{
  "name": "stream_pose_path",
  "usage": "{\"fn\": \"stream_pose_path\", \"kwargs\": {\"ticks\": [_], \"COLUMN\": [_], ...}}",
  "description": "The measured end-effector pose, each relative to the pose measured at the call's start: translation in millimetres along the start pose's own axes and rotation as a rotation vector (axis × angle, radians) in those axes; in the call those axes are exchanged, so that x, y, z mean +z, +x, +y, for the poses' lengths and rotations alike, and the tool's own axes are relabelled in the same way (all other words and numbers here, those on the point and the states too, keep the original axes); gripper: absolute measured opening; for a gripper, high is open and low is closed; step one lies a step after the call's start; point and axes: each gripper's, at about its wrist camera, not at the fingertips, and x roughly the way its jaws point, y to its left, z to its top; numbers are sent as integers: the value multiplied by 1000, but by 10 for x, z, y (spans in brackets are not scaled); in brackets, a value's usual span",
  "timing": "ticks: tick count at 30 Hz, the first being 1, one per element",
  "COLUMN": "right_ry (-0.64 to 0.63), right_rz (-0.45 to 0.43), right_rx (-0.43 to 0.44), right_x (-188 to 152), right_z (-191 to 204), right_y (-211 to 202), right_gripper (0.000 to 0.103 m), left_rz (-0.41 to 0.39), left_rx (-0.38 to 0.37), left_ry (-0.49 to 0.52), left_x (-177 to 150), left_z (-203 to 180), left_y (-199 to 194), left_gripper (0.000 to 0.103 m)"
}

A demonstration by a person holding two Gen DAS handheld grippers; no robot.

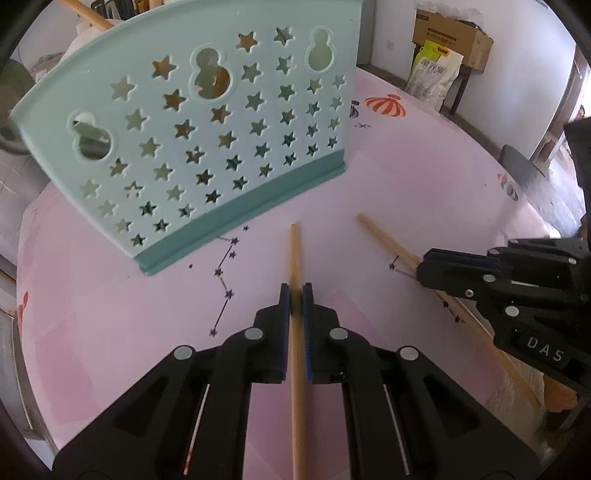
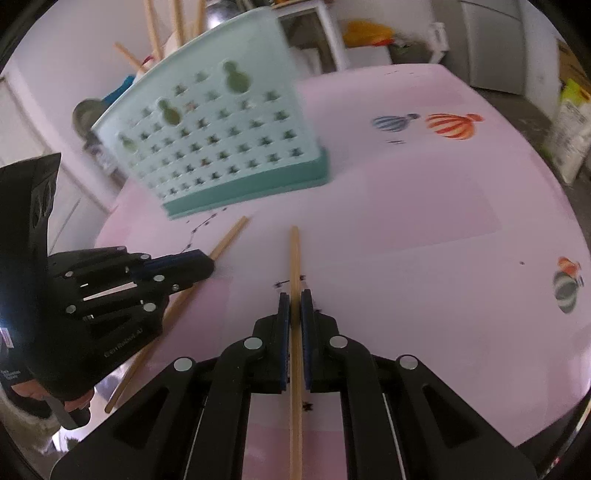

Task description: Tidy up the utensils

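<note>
A mint-green utensil holder point(image 1: 207, 129) with star cut-outs stands on the pink table point(image 1: 424, 177); it also shows in the right wrist view point(image 2: 221, 144). Several wooden chopsticks point(image 2: 177, 22) stick out of its top. My left gripper point(image 1: 295, 291) is shut on a wooden chopstick point(image 1: 295, 258) that points toward the holder. My right gripper point(image 2: 294, 299) is shut on another wooden chopstick point(image 2: 294, 254). In the left wrist view the right gripper point(image 1: 424, 269) holds its chopstick point(image 1: 384, 240) at the right. In the right wrist view the left gripper point(image 2: 210, 264) holds its chopstick point(image 2: 231, 236) at the left.
The tablecloth carries hot-air-balloon prints point(image 2: 450, 125) and star constellation marks point(image 1: 225, 273). A cardboard box point(image 1: 450, 37) and bags point(image 1: 432, 74) stand on the floor beyond the table's far edge. Metal bowls point(image 2: 86, 114) sit behind the holder.
</note>
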Motion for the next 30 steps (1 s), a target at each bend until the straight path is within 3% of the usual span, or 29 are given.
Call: {"fn": "stream_pose_path", "kwargs": {"ticks": [4,10,19,23,27,30], "right_ry": [-52,-94,-105,-99,-107,-81], "right_rz": [22,27,11,9,4,6], "right_rx": [-25,-46,-69,-74,-106,-93], "right_x": [74,128,164,186,184,195], "right_z": [110,191,176,172,170,110], "right_y": [61,101,121,135,136,128], "right_gripper": [8,21,21,19,8,7], "left_rz": [-11,-22,-30,-33,-35,-36], "left_rx": [43,72,91,99,106,109], "left_ry": [26,51,65,67,73,74], "left_x": [-32,-57,7,14,26,32], "left_z": [-15,-51,-123,-128,-140,-145], "left_y": [-29,-52,35,55,77,84], "left_gripper": [5,5,5,5,5,5]}}
